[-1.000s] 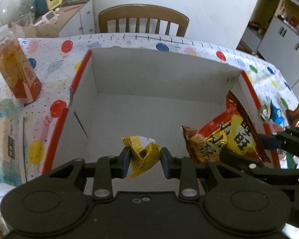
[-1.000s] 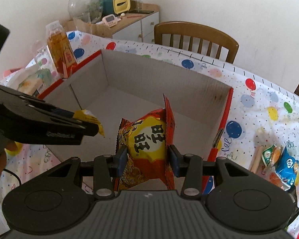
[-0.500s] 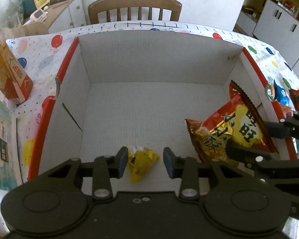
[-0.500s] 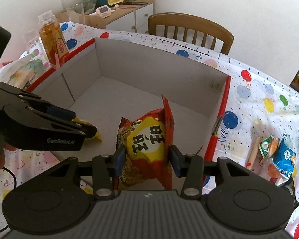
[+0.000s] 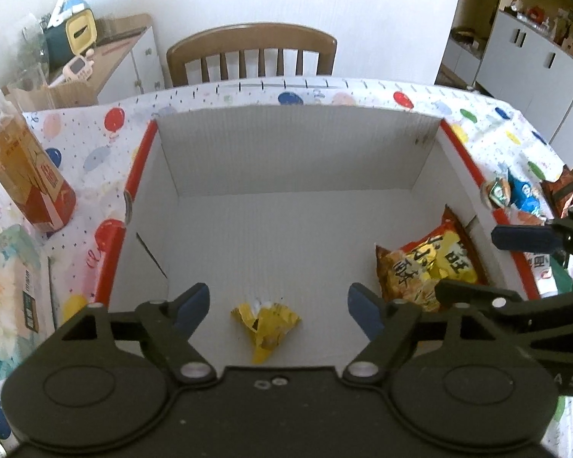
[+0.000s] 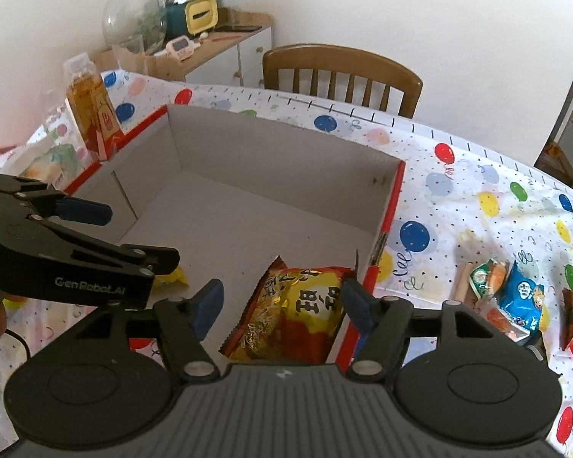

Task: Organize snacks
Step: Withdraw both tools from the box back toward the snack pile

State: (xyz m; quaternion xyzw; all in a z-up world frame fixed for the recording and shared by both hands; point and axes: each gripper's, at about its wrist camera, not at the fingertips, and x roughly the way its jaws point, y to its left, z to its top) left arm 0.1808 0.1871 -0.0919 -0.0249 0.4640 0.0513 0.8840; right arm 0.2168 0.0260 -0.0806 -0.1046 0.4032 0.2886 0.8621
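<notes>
A white cardboard box with red rims (image 5: 362, 152) (image 6: 279, 152) sits on the balloon tablecloth. On its floor lies a small yellow snack packet (image 5: 265, 324), below and between the spread fingers of my left gripper (image 5: 279, 305), whose jaws are opening and touch nothing. A red and yellow snack bag (image 5: 427, 263) (image 6: 298, 313) rests against the box's right wall. My right gripper (image 6: 280, 301) hovers over it, its jaws opening, pads clear of the bag. In the right wrist view the left gripper hides most of the yellow packet (image 6: 174, 276).
An orange drink bottle (image 5: 23, 179) (image 6: 92, 110) stands left of the box, with a tissue pack (image 5: 8, 286) near it. Loose snack packets (image 6: 511, 297) (image 5: 515, 191) lie on the cloth right of the box. A wooden chair (image 5: 252, 53) stands behind the table.
Both grippers have opened. The yellow packet dropped from the left jaws onto the box floor, and the red and yellow bag left the right jaws and settled against the right wall.
</notes>
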